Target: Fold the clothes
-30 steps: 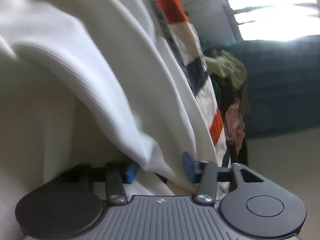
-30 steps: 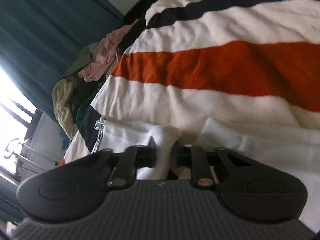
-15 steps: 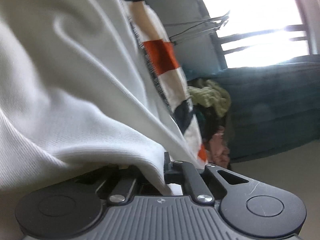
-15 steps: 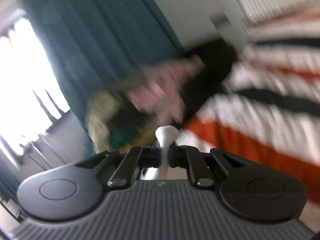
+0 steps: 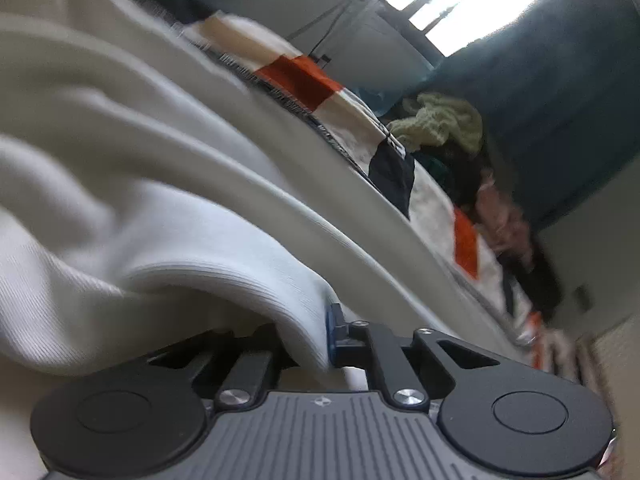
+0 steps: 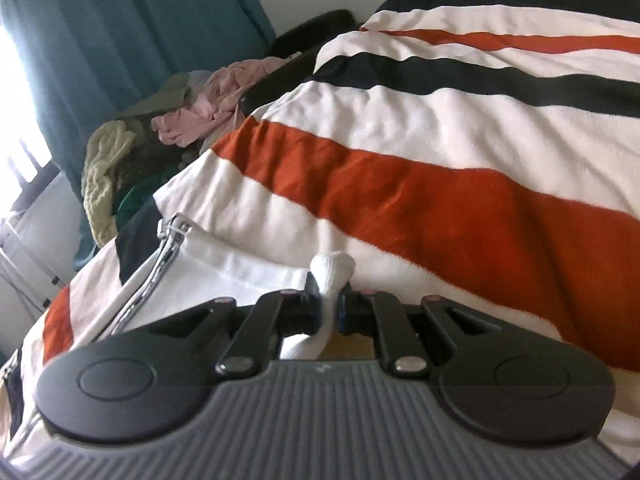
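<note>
A white garment [image 5: 120, 184] with a metal zipper [image 6: 154, 280] lies over a striped blanket [image 6: 440, 184] on the bed. In the left wrist view the white fabric fills the left and middle, and my left gripper [image 5: 316, 336] is shut on a thick ribbed fold of it. In the right wrist view my right gripper [image 6: 330, 304] is shut on a small bunched edge of the white garment [image 6: 333, 270], close above the blanket. The rest of the garment [image 6: 224, 268] lies flat to the left of the right gripper.
A pile of other clothes [image 6: 160, 136], yellow-green, pink and dark, sits past the bed's edge, also in the left wrist view [image 5: 444, 124]. A teal curtain [image 6: 120, 32] and a bright window stand behind it. A drying rack [image 6: 24, 256] is at the far left.
The left gripper closed on the white fold and has tilted with it. The right gripper swung up fast with its pinch of fabric, then came back down low over the blanket.
</note>
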Action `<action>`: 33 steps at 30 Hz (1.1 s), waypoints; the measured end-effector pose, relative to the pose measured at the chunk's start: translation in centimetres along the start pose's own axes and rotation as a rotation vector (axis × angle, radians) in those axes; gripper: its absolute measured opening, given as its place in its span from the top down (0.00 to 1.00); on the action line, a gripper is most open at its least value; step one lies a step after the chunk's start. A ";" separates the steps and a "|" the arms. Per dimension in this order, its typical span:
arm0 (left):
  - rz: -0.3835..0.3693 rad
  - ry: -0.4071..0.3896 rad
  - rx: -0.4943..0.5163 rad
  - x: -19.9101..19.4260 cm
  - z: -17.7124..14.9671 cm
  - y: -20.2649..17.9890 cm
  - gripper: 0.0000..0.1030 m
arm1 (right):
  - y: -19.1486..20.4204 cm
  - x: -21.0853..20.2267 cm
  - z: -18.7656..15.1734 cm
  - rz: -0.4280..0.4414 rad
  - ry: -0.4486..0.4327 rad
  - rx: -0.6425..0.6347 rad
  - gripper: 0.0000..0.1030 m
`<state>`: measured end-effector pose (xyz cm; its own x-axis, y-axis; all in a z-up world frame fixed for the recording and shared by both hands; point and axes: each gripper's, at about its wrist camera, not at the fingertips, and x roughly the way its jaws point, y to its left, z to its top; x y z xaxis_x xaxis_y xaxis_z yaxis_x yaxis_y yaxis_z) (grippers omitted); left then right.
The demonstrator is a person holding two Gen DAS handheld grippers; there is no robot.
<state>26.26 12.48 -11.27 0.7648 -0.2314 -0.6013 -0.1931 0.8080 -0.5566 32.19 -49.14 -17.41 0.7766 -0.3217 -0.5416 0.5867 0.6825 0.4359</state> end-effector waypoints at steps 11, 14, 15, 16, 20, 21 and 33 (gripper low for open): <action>0.102 -0.137 0.290 -8.3 -3.2 -5.5 0.25 | 4.1 -8.5 1.2 0.097 0.039 -0.249 0.26; 0.120 -0.170 0.356 -10.9 -4.1 -6.8 0.13 | 5.8 -12.8 0.5 0.155 0.008 -0.343 0.26; 0.118 -0.182 0.368 -11.7 -4.3 -7.1 0.10 | 6.3 -14.6 0.1 0.184 -0.008 -0.370 0.26; 0.113 -0.193 0.373 -12.5 -4.7 -7.2 0.06 | 6.7 -16.1 -0.2 0.212 -0.017 -0.389 0.26; 0.096 -0.234 0.407 -16.0 -6.1 -7.8 0.03 | 8.1 -22.6 -2.4 0.307 -0.026 -0.458 0.26; 0.092 -0.244 0.417 -16.8 -6.4 -7.9 0.02 | 8.3 -24.0 -2.9 0.329 -0.028 -0.468 0.26; 0.090 -0.366 0.572 -23.3 -12.2 -9.3 0.00 | 6.6 -35.8 -9.3 0.499 -0.101 -0.521 0.26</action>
<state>2.77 3.80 0.92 0.9390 -0.0332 -0.3422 0.0125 0.9980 -0.0624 6.15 -26.98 -1.85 0.9554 0.0674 -0.2874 -0.0084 0.9794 0.2015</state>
